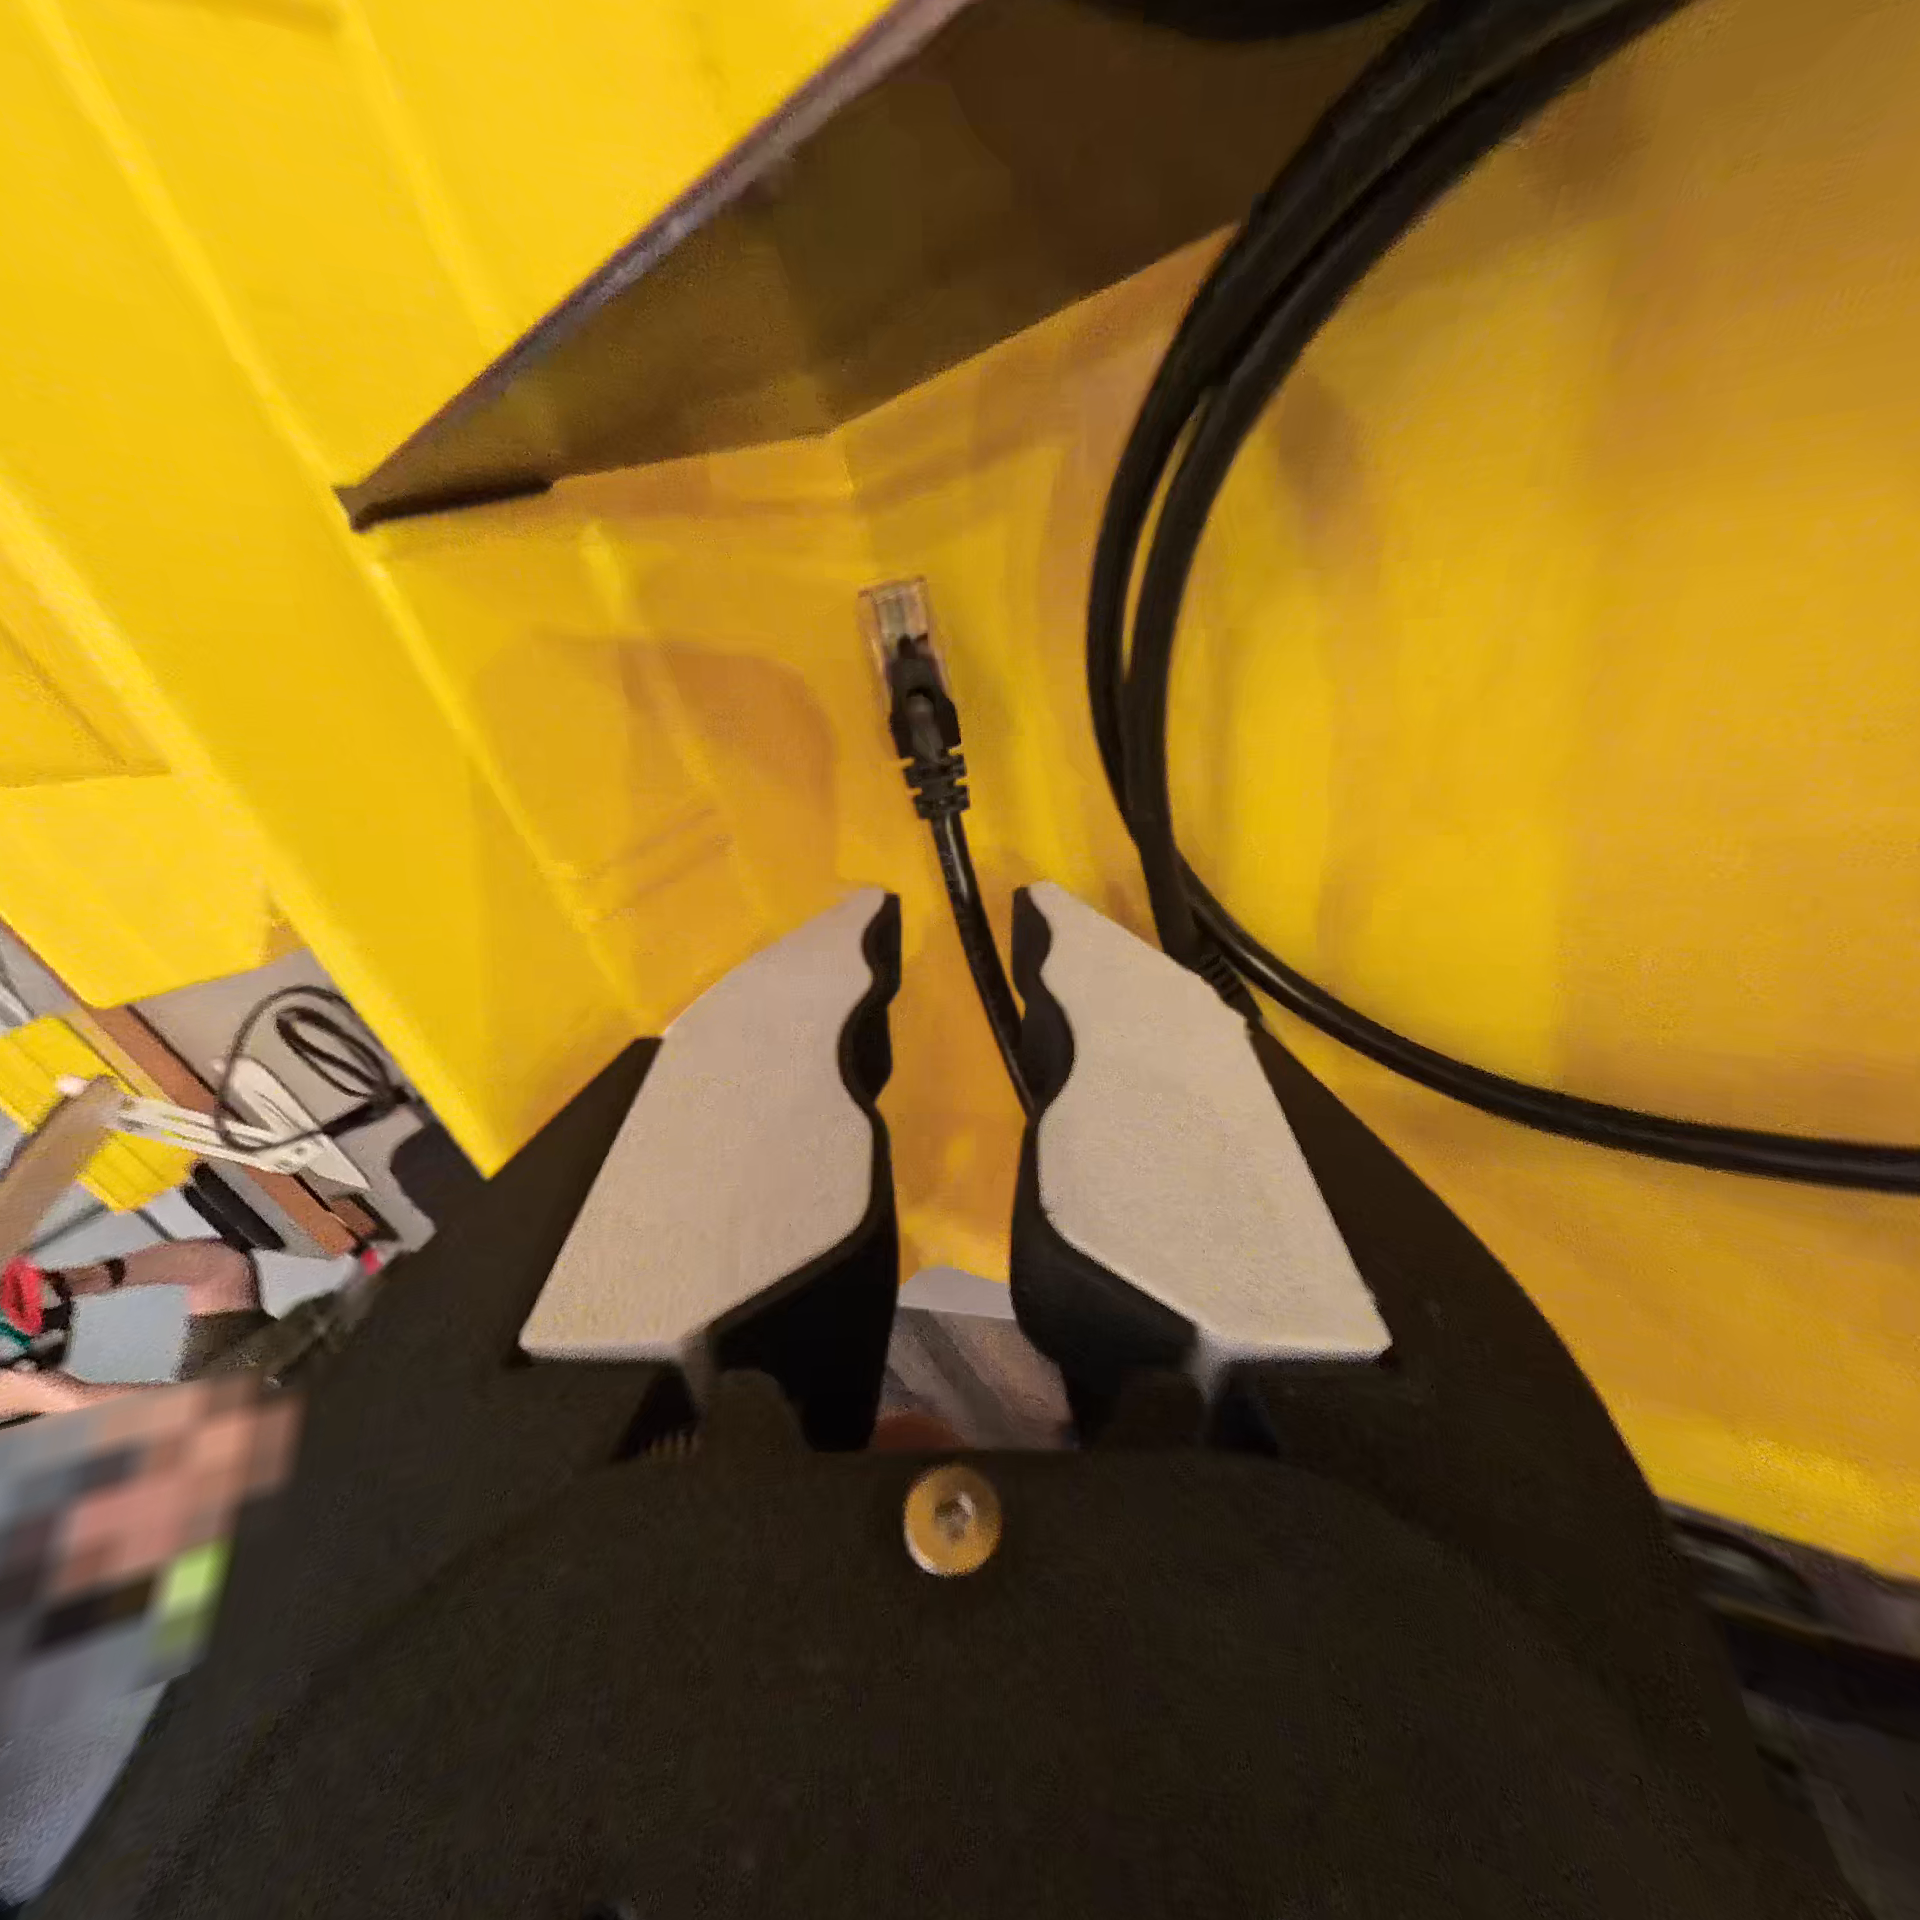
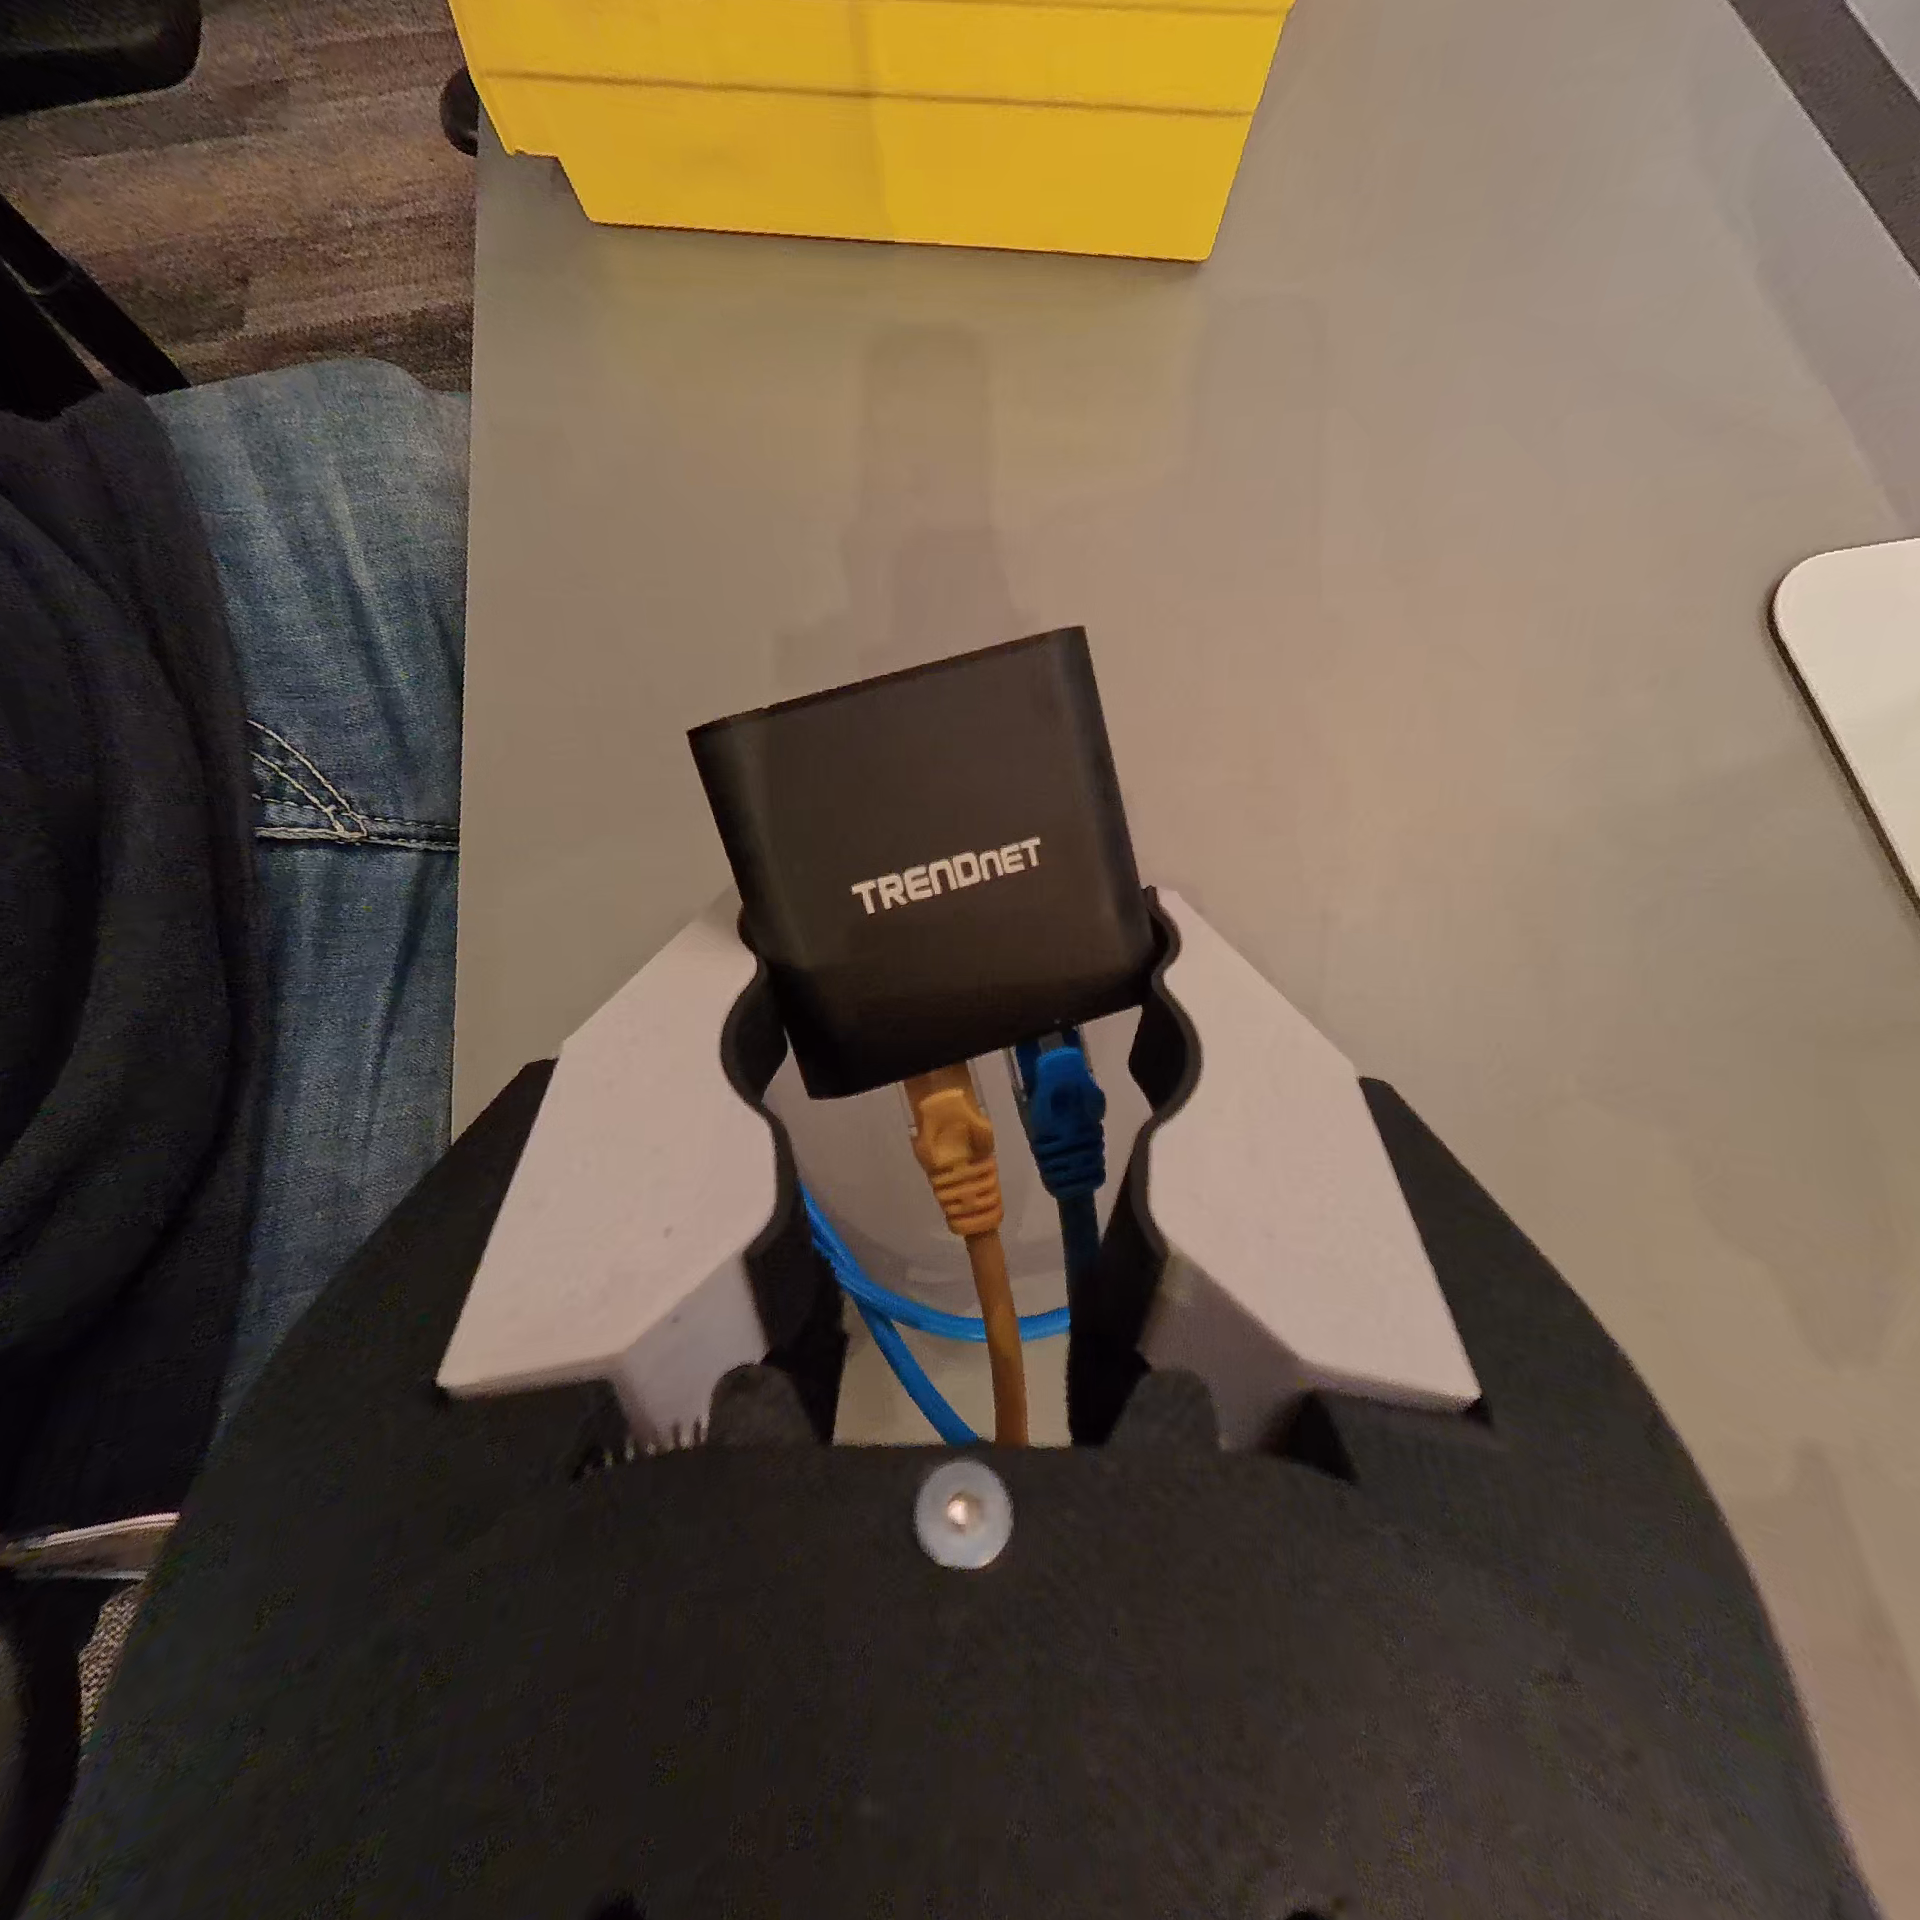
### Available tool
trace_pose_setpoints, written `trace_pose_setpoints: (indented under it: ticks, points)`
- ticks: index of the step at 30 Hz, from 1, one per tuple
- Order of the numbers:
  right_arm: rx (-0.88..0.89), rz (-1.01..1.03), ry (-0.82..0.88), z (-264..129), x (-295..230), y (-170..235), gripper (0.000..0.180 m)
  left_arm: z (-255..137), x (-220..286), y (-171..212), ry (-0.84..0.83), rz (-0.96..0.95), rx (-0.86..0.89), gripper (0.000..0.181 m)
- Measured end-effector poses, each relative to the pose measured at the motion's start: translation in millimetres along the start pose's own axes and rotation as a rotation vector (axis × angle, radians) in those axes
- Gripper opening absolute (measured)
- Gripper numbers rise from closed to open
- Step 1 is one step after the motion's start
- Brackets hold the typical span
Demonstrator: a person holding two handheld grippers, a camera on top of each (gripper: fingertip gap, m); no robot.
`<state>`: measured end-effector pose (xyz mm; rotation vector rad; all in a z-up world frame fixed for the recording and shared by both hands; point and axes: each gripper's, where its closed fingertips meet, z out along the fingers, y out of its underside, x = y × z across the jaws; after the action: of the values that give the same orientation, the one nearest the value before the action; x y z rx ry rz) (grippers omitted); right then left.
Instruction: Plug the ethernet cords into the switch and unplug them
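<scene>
Right gripper (image 2: 951,971): its grey fingers are clamped on the near end of the small black box-shaped plastic switch (image 2: 914,842), one finger on each side. The switch lies on the grey table top (image 2: 1403,520), tilted slightly leftward at its far end. Two cords are seated in its near face, between the fingers: a mustard-yellow ethernet cord (image 2: 961,1153) on the left and a dark blue ethernet cord (image 2: 1065,1132) just beside it on the right. A light blue cable (image 2: 904,1320) loops on the table beneath them. A yellow plastic bin (image 2: 883,135) stands at the far end of the table, well apart from the switch.

Left gripper (image 1: 954,940): fingers slightly apart, inside the yellow bin (image 1: 1558,623). A black ethernet cord (image 1: 971,925) runs between the fingertips, touching the right finger; whether it is gripped cannot be told. Its clear-tipped plug (image 1: 914,675) lies just beyond the fingertips, pointing away. A coiled black cable (image 1: 1153,644) lies to the right.
</scene>
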<state>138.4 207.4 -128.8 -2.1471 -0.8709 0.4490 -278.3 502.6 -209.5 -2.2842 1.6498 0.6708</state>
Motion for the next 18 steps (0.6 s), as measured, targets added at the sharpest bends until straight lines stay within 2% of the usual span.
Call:
trace_pose_setpoints:
  ticks: [6,9,15,18]
  points:
    - [0.010,-0.003,-0.001,-1.9,-0.2,0.0,0.066,17.6,8.4,4.1,0.100,-0.065,-0.098,0.008]
    - [0.017,-0.004,0.000,-3.8,-0.1,-0.8,0.066,18.2,7.7,3.0,0.133,-0.096,-0.082,0.007]
    - [0.023,-0.002,0.000,-4.6,-0.2,-1.8,0.066,2.5,30.5,-11.6,0.357,-0.190,0.086,0.006]
    - [0.024,-0.002,-0.003,-4.4,-0.8,-2.2,0.066,-2.4,32.0,-17.4,0.353,-0.193,0.162,0.007]
